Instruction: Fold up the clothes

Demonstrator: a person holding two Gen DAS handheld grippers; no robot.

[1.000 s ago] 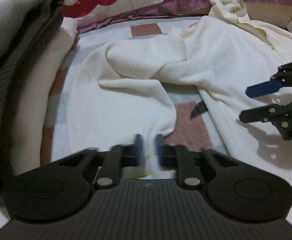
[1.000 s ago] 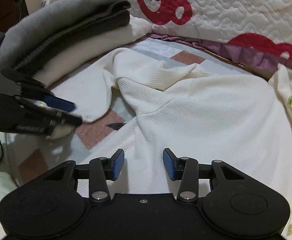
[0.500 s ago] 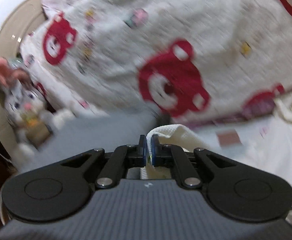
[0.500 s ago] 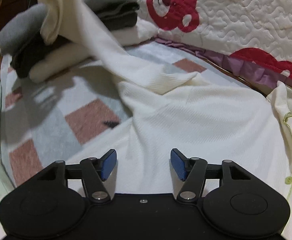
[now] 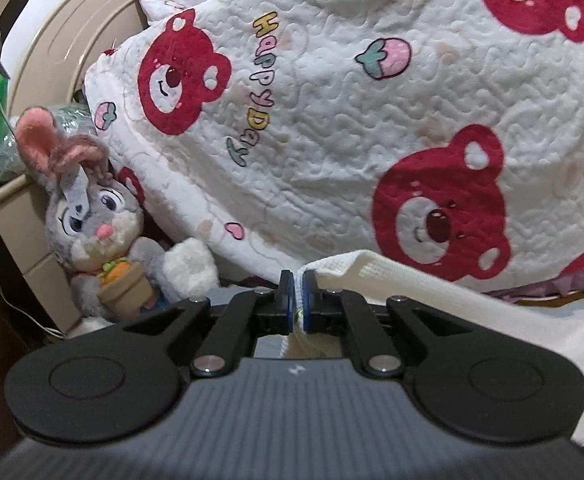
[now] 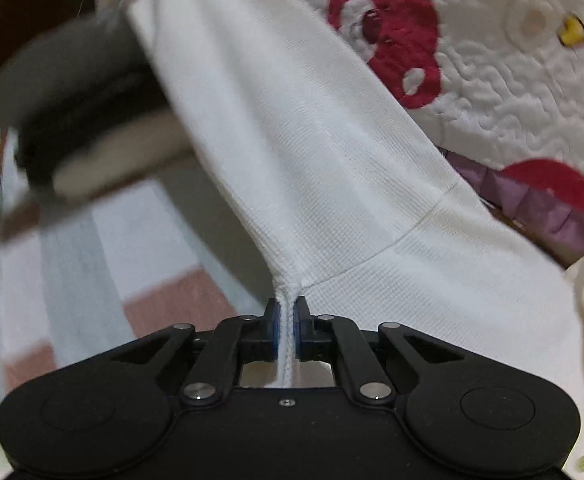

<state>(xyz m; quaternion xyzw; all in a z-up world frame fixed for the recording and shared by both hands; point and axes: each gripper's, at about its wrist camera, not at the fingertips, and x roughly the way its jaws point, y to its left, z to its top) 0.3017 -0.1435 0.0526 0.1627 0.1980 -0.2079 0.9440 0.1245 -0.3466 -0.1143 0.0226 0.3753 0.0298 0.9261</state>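
A cream-white knit top point(image 6: 292, 140) is lifted off the bed. My right gripper point(image 6: 286, 322) is shut on a pinch of its fabric near the underarm seam, and the sleeve stretches up and to the left from there. My left gripper point(image 5: 296, 300) is shut on the sleeve end point(image 5: 392, 276), held high and level, with the fabric trailing away to the right. The left gripper itself is hidden in the right wrist view.
A quilt with red bears point(image 5: 372, 120) is bunched at the back. A grey plush rabbit point(image 5: 99, 216) sits by the headboard at left. A stack of folded grey and cream clothes point(image 6: 79, 108) lies at left on the checked blanket point(image 6: 131, 248).
My left gripper shut on the sleeve end and lifted it up and left. My right gripper went from open above the top to shut on its fabric.
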